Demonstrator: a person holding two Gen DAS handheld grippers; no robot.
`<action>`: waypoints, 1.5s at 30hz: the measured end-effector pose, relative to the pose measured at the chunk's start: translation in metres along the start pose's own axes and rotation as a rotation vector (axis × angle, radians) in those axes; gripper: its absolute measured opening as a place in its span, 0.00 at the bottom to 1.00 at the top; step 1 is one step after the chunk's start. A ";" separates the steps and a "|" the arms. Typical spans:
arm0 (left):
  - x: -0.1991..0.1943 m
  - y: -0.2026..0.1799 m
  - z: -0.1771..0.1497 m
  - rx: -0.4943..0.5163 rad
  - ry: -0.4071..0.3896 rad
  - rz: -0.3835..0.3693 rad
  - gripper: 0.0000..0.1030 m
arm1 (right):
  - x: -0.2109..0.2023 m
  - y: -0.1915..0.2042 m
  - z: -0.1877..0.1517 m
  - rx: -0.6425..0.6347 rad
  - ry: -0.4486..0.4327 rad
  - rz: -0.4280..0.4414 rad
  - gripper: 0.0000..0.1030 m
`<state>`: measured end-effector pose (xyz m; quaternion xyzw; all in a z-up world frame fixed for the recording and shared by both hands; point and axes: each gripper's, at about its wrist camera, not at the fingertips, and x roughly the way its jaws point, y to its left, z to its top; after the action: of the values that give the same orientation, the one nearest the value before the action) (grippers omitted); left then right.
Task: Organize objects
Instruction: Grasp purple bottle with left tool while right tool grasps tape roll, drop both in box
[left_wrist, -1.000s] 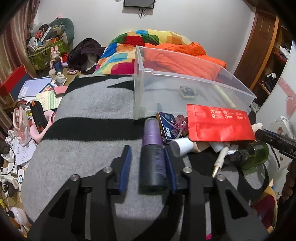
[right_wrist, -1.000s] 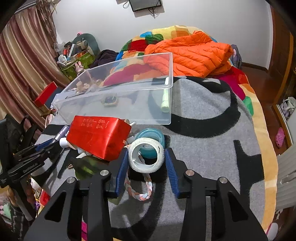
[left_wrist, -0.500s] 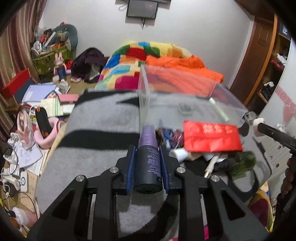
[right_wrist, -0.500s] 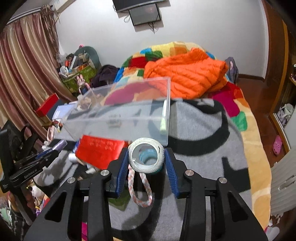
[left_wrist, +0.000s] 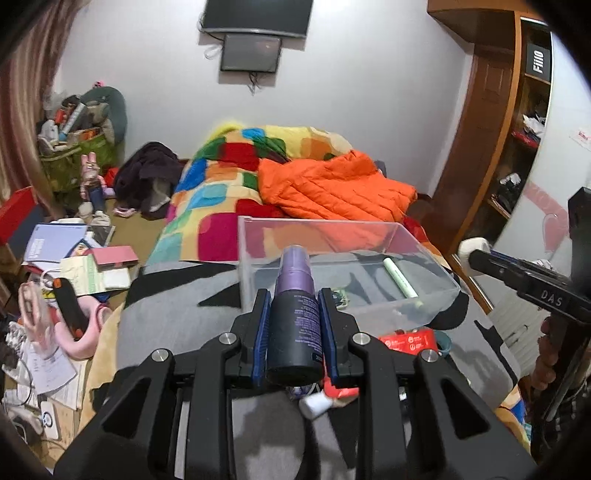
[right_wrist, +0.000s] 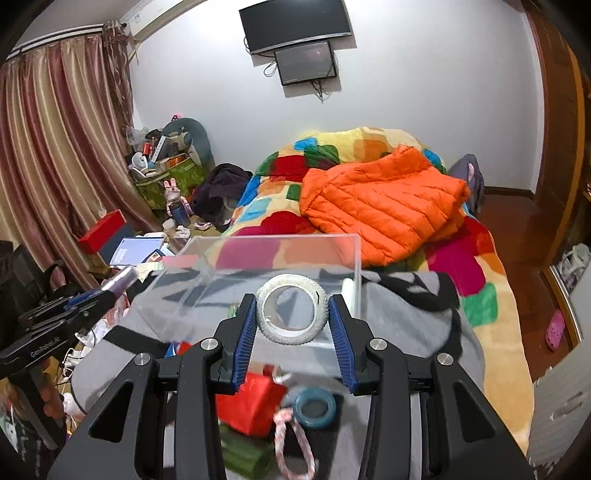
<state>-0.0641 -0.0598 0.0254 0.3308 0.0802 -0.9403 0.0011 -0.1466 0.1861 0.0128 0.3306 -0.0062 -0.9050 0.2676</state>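
My left gripper (left_wrist: 293, 314) is shut on a dark spray bottle with a purple cap (left_wrist: 294, 317) and holds it above the grey blanket, just before the clear plastic bin (left_wrist: 424, 306). My right gripper (right_wrist: 291, 314) is shut on a white tape roll (right_wrist: 319, 297) and holds it in front of the clear bin (right_wrist: 354, 258). A pale green tube (left_wrist: 400, 282) and a small dark item lie in the bin. The right gripper also shows at the right of the left wrist view (left_wrist: 476, 254), the left gripper at the left of the right wrist view (right_wrist: 99, 295).
On the blanket below lie a red pouch (right_wrist: 251, 404), a teal ring (right_wrist: 314, 408), a braided rope (right_wrist: 291, 439) and a green bottle (right_wrist: 240, 454). An orange jacket (left_wrist: 332, 192) lies on the bed behind the bin. Floor clutter is at the left (left_wrist: 66, 266).
Both grippers have risen from the blanket with their objects and moved toward the bin. The left gripper closed on the bottle a second ago; the pile now lies below.
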 end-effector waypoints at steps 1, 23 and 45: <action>0.006 0.000 0.003 0.004 0.009 -0.001 0.24 | 0.004 0.001 0.002 -0.008 0.005 -0.008 0.35; 0.111 -0.011 0.031 0.074 0.262 -0.061 0.24 | 0.116 0.003 0.014 -0.104 0.279 -0.035 0.35; 0.084 -0.022 0.035 0.133 0.188 -0.012 0.40 | 0.106 0.023 0.011 -0.171 0.287 -0.018 0.46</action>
<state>-0.1531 -0.0392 0.0034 0.4166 0.0194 -0.9083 -0.0342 -0.2100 0.1130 -0.0379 0.4324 0.1122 -0.8481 0.2849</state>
